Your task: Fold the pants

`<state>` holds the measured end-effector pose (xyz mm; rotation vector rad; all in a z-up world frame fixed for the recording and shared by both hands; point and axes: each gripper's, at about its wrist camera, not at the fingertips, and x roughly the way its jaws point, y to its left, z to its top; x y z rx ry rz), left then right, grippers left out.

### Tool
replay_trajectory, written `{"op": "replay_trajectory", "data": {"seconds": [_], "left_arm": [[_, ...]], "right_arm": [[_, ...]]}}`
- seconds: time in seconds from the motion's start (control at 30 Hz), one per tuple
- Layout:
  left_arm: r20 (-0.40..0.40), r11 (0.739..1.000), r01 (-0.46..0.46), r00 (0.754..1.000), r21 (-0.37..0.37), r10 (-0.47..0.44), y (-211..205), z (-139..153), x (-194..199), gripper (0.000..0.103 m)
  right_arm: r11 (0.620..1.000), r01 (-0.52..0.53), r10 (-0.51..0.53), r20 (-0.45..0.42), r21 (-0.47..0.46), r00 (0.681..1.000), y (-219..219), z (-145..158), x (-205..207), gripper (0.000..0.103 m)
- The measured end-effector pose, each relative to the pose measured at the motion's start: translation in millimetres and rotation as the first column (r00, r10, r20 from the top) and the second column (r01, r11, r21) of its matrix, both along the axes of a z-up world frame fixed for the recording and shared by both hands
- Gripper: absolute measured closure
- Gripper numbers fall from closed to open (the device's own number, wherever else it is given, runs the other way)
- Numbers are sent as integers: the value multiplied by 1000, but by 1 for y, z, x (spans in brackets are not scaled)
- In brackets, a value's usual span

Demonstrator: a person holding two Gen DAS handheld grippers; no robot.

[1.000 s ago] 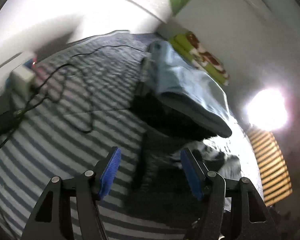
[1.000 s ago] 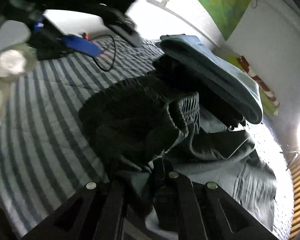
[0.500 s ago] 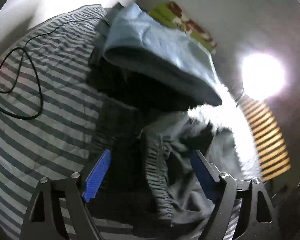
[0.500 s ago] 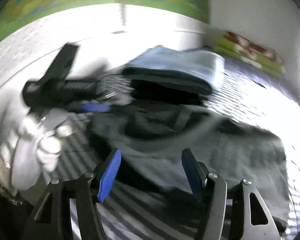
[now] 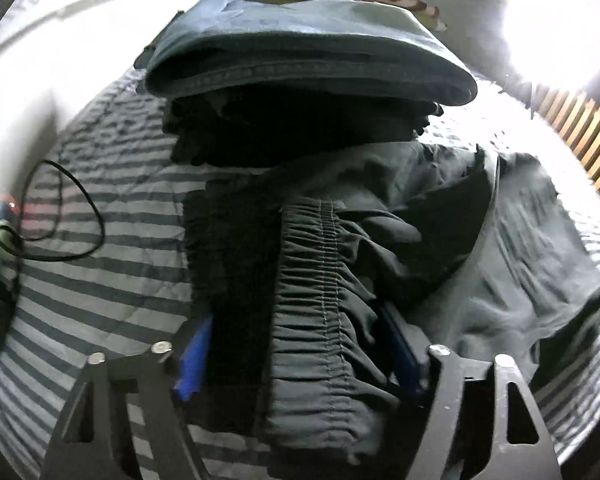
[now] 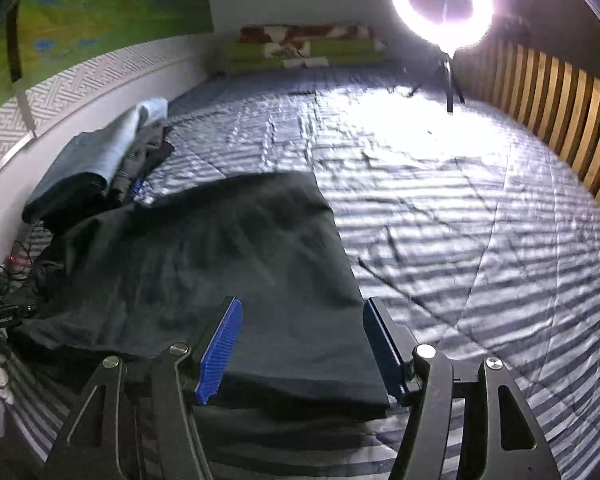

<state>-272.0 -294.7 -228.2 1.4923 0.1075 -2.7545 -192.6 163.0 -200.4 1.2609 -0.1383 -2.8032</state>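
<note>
Dark grey pants [image 6: 236, 272] lie spread flat on the striped bedcover [image 6: 460, 208]. In the left wrist view their gathered elastic waistband [image 5: 320, 300] runs straight up between the blue pads of my left gripper [image 5: 296, 356], which is open and straddles it. The cloth hides most of both pads. My right gripper [image 6: 302, 350] is open too, low over the near edge of the pants at their other end, with the folded edge lying between its fingers.
A stack of folded clothes [image 5: 308, 60], blue-grey on top of black, sits just behind the pants by the wall. A black cable [image 5: 60, 220] loops on the bedcover to the left. A ring light [image 6: 440, 4] and wooden slats [image 6: 560, 120] bound the far right side.
The right gripper let go of the dark cloth, opened and swung to the far end of the pants. The left gripper came down until the waistband lay between its fingers.
</note>
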Motion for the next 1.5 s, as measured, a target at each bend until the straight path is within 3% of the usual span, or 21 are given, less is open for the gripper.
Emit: {"op": "replay_trajectory", "data": {"seconds": [0.17, 0.2, 0.23, 0.3, 0.4, 0.5, 0.6, 0.63, 0.73, 0.83, 0.93, 1.03, 1.2, 1.27, 1.5], "left_arm": [[-35, 999, 6, 999, -49, -7, 4, 11, 9, 33], [-47, 999, 11, 999, -48, -13, 3, 16, 13, 33], [-55, 999, 14, 998, -40, -16, 3, 18, 14, 33], [-58, 1000, 18, 998, 15, -18, 0, 20, 14, 33], [-68, 992, 35, 997, 122, -27, -6, 21, 18, 32], [-93, 973, 6, 996, 229, 16, -30, 31, 31, 31], [-96, 950, -35, 993, 311, 68, -60, 34, 50, 31], [-90, 943, -44, 993, 330, 78, -66, 32, 55, 31], [-66, 927, -45, 995, 373, 75, -78, 25, 71, 32], [-60, 906, -14, 997, 424, 44, -78, 19, 81, 32], [-54, 923, 8, 998, 384, 14, -72, 17, 90, 32], [-48, 898, 44, 999, 437, -25, -65, 11, 90, 32], [-26, 892, 111, 993, 437, -111, -36, 4, 85, 32], [-48, 901, 135, 991, 412, -127, -24, 7, 86, 32], [-121, 926, 119, 989, 359, -81, -23, 19, 88, 32]], "right_arm": [[999, -27, 26, 46, 23, 999, -3, -19, -3, 44], [998, -38, 34, 73, 59, 997, -8, -24, -5, 47], [992, -42, 29, 112, 116, 993, -12, -31, -7, 56], [994, -42, 29, 122, 101, 992, -13, -27, -4, 59], [992, -123, 121, 58, 26, 991, -34, 9, -2, 59], [946, -309, 314, 43, -95, 948, -82, 47, -12, 59], [853, -474, 500, 86, -217, 861, -150, 65, -26, 59], [809, -516, 564, 122, -280, 817, -181, 65, -32, 59], [742, -563, 655, 213, -365, 725, -252, 50, -48, 59], [746, -535, 658, 314, -396, 684, -302, 22, -62, 59], [743, -513, 665, 391, -429, 636, -328, -5, -63, 59], [750, -520, 661, 424, -409, 620, -336, -20, -56, 59], [751, -499, 659, 443, -433, 608, -330, -24, -59, 59], [752, -497, 658, 447, -433, 606, -326, -21, -63, 59], [740, -533, 671, 498, -409, 549, -341, -24, -64, 55]]}}
